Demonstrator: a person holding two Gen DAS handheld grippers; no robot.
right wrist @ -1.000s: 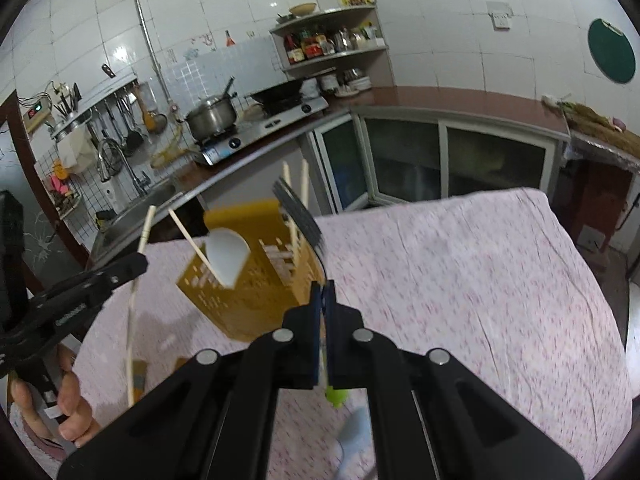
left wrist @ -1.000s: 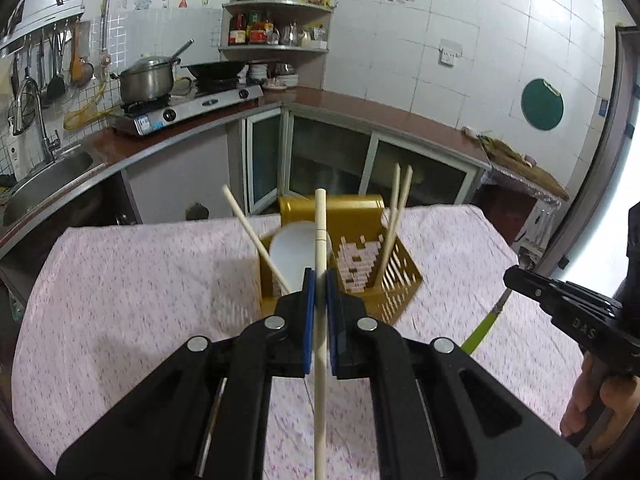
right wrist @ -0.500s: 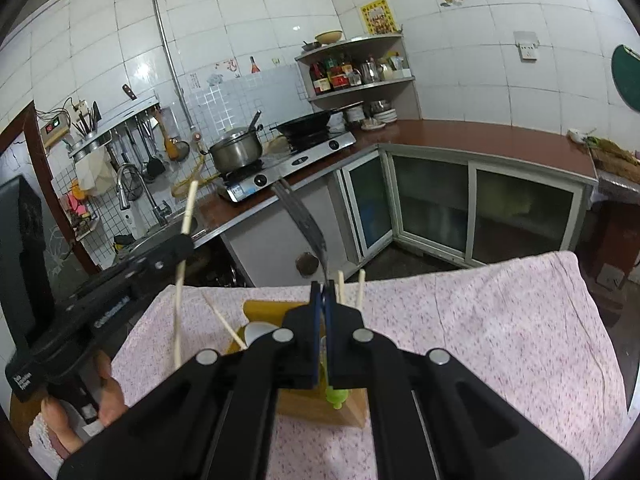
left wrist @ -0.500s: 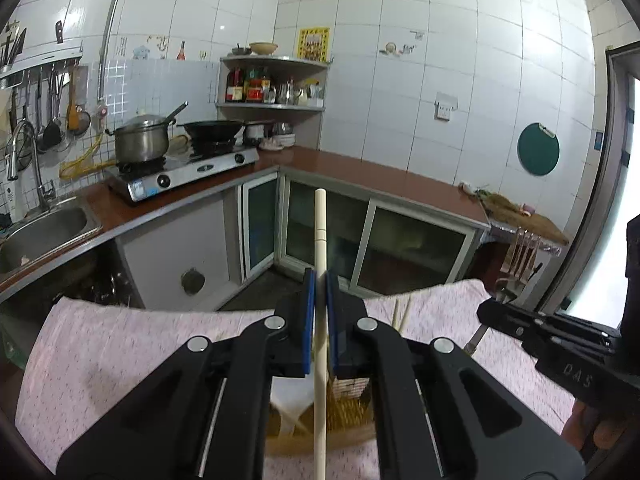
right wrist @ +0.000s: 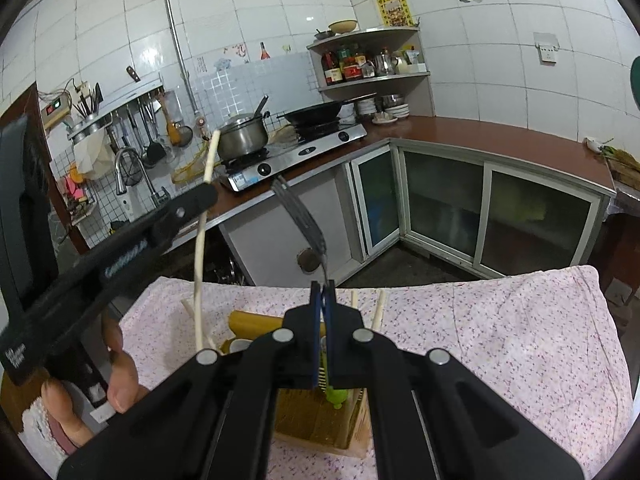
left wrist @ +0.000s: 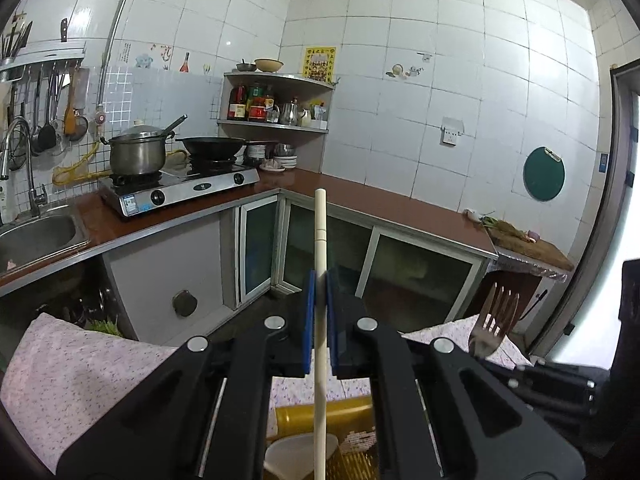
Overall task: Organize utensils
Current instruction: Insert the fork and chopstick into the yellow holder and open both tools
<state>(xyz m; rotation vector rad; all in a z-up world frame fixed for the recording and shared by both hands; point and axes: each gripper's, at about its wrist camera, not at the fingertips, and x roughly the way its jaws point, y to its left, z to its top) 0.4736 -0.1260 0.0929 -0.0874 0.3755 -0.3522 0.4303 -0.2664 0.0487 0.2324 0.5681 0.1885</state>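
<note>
Two grippers hang above the yellow utensil caddy [right wrist: 320, 428], which stands on the floral tablecloth [right wrist: 500, 344] and serves as the landmark. Over the caddy's left side, the left gripper [left wrist: 320, 320] has its blue pads clamped on a pale chopstick [left wrist: 320, 240] held upright, with the lower end reaching down toward the caddy's left compartment; whether its tip is already inside cannot be told. Over the caddy's middle, the right gripper [right wrist: 323, 312] is pinched tight on a fork [right wrist: 300, 216] with a green handle, tines pointing up and away, and the green handle end hangs just above the caddy's top. Inside the caddy, a white spoon [left wrist: 300, 456] lies in the left compartment, and the perforated yellow divider shows to its right. Several chopsticks already stand in the caddy: two rise from its far right corner [right wrist: 378, 308] and at least one leans out at its far left corner [right wrist: 188, 308]. A person's hand [right wrist: 120, 376] grips the left tool's handle to the left of the caddy. Beyond the caddy, the kitchen counter carries a gas stove [right wrist: 296, 156] with a lidded steel pot [right wrist: 242, 136] and a wok [right wrist: 314, 114].
</note>
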